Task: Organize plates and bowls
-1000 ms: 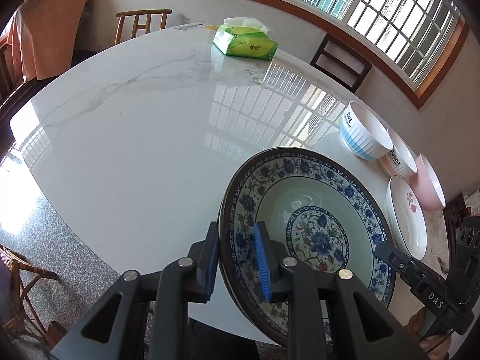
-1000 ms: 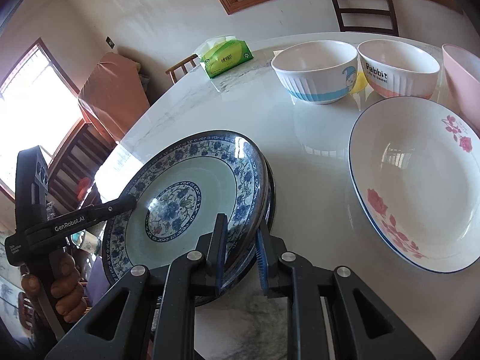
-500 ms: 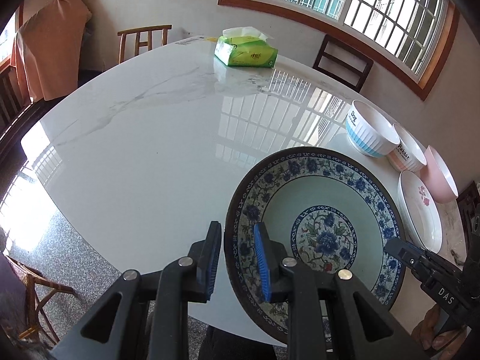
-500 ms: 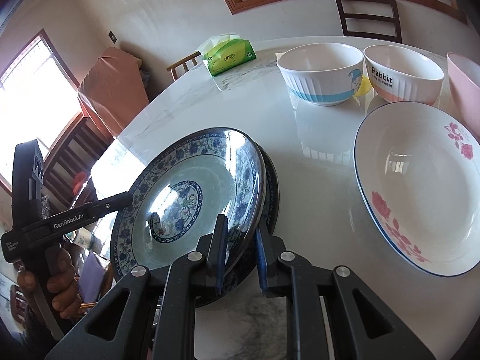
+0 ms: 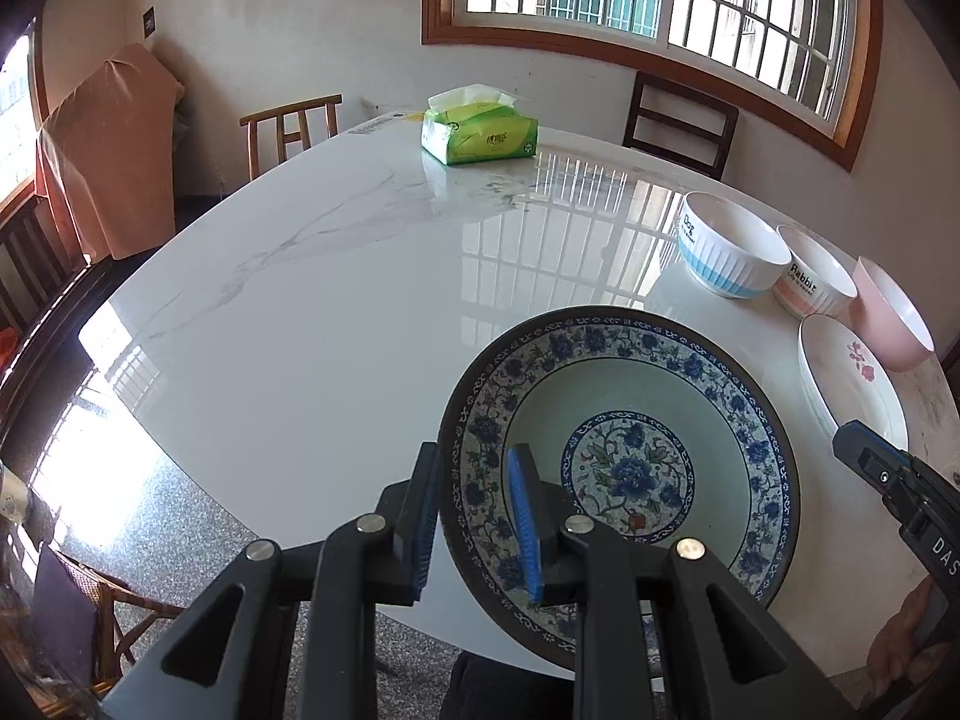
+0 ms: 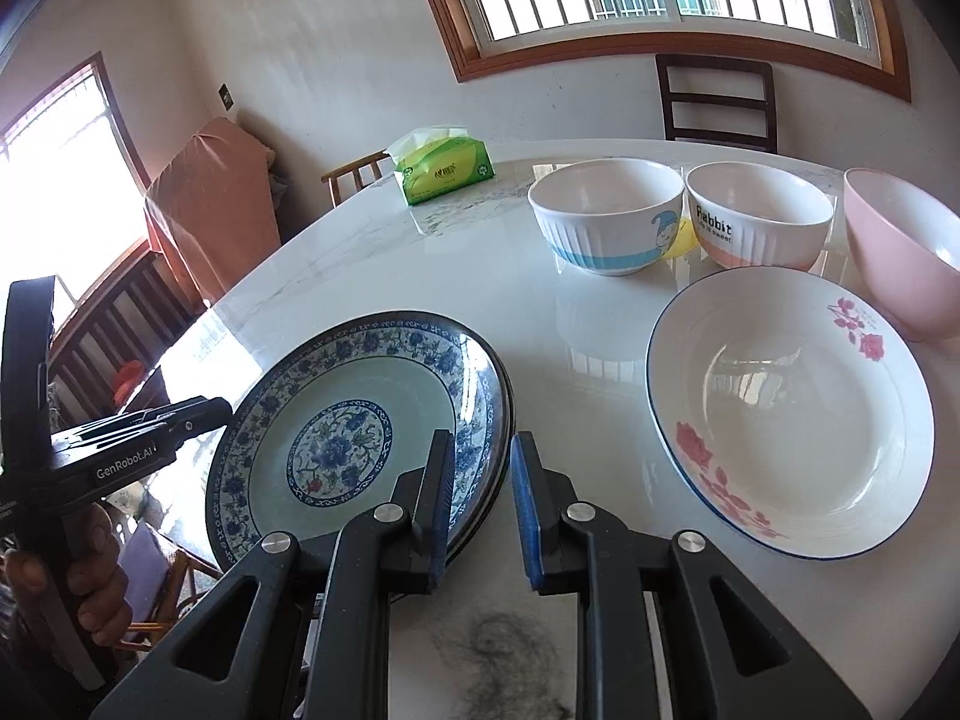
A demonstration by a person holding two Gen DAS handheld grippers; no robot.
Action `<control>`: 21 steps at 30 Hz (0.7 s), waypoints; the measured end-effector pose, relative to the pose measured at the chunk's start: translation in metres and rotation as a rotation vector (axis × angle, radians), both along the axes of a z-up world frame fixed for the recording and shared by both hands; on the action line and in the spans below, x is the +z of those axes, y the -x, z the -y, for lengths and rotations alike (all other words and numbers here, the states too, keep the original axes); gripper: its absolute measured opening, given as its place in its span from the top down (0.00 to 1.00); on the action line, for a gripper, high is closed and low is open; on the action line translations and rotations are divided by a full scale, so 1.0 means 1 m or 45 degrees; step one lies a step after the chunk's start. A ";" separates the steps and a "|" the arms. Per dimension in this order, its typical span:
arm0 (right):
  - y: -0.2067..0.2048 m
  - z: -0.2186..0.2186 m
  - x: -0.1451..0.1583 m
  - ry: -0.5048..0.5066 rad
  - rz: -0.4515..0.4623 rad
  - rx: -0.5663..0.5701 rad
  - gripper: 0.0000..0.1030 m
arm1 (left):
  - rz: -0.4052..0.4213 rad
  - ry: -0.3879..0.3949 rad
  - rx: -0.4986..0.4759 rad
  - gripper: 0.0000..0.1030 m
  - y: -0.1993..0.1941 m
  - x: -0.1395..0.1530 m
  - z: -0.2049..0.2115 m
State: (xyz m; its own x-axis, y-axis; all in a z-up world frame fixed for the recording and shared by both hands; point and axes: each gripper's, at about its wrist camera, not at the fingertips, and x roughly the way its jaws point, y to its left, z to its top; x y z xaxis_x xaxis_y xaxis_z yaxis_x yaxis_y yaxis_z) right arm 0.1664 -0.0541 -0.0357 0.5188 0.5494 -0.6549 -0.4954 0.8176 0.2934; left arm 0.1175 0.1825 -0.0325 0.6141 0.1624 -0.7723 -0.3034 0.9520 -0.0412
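A blue-and-white flowered plate (image 5: 624, 468) (image 6: 336, 450) lies slightly tilted near the table's front edge. A second dark rim shows just beneath it. My left gripper (image 5: 474, 516) is shut on the plate's left rim. My right gripper (image 6: 480, 498) still has the right rim filling the gap between its pads, and its jaws are starting to open. I cannot tell whether the lower rim is also in those jaws. To the right lies a white plate with pink flowers (image 6: 792, 420). Behind it stand a blue-banded bowl (image 6: 606, 222), a "Rabbit" bowl (image 6: 756, 222) and a pink bowl (image 6: 900, 252).
A green tissue pack (image 5: 480, 135) sits at the far side of the white marble table (image 5: 300, 300). Wooden chairs (image 5: 294, 126) stand around the table, under the window. A person's hand (image 6: 90, 570) holds the left gripper's handle off the table's edge.
The blue-and-white plate has come down from a steep tilt and now lies close on the rim beneath it. Both wrist views have tipped upward, showing more of the wall and window.
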 end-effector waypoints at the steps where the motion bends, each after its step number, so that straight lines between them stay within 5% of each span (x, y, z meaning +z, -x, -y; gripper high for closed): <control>1: 0.001 0.004 0.003 -0.013 0.011 -0.010 0.81 | -0.001 -0.008 -0.006 0.77 0.000 0.001 0.004; 21: 0.010 0.156 -0.009 -0.157 -0.034 -0.446 0.73 | 0.015 -0.111 -0.262 0.74 -0.014 0.010 0.113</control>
State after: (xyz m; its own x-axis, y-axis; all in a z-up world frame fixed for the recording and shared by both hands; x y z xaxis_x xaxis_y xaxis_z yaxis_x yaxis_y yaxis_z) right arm 0.1566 -0.2100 -0.0442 0.6730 0.4173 -0.6107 -0.1827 0.8939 0.4094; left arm 0.1313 0.0696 -0.0220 0.6500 0.0986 -0.7535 -0.1022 0.9939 0.0419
